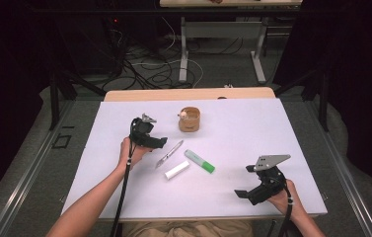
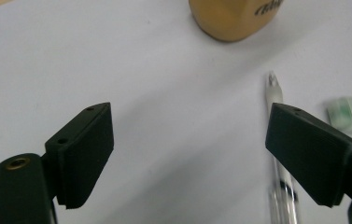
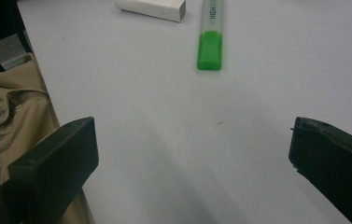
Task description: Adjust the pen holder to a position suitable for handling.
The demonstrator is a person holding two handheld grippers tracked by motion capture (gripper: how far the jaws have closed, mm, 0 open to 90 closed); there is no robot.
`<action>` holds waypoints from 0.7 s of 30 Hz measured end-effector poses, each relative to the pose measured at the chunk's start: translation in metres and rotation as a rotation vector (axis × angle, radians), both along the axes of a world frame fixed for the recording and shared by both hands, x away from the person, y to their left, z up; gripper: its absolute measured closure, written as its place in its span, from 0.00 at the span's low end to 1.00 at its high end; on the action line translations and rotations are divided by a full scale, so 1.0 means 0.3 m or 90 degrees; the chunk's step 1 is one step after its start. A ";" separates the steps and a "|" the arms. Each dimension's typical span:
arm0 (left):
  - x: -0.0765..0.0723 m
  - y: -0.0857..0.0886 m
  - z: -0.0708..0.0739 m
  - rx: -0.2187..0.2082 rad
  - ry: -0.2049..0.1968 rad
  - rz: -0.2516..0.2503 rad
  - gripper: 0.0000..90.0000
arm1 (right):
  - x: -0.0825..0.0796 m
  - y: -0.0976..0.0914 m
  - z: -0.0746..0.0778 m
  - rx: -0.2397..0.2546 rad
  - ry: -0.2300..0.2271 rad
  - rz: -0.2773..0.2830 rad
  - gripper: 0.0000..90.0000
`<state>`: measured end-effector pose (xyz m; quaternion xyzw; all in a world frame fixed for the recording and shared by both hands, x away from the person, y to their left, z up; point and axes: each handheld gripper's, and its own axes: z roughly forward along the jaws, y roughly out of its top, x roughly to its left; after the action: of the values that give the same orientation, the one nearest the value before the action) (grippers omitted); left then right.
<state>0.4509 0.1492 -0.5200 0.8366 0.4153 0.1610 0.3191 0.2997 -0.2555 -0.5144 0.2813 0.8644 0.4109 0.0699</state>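
White surface (image 1: 252, 133), dark room around it, cables on the floor behind. Left tongs (image 1: 150, 139) are released with nothing between the jaws, just beside a clear pen (image 1: 169, 154) that lies loose below a small wooden cup (image 1: 189, 119). Right tongs (image 1: 253, 190) hang spread and empty near the front edge, well apart from the green marker (image 1: 199, 161) and white eraser (image 1: 177, 170). The pen is thin and flat on the surface, so a shallow or skewed grab could roll it into the eraser, or a jaw could knock the cup.
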 end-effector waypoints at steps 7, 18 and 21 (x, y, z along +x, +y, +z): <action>-0.086 0.047 0.006 0.008 0.007 0.003 0.05 | -0.004 0.001 0.001 0.004 0.000 0.002 0.01; -0.166 0.081 0.021 0.008 0.002 0.003 0.00 | -0.004 0.006 0.002 -0.002 -0.003 0.001 0.01; -0.181 0.078 0.017 0.012 0.007 -0.007 0.00 | -0.005 0.006 0.002 -0.002 -0.003 0.002 0.01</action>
<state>0.3964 0.1726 -0.5148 0.8427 0.4106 0.1584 0.3100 0.2983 -0.2536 -0.5138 0.2790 0.8653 0.4101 0.0720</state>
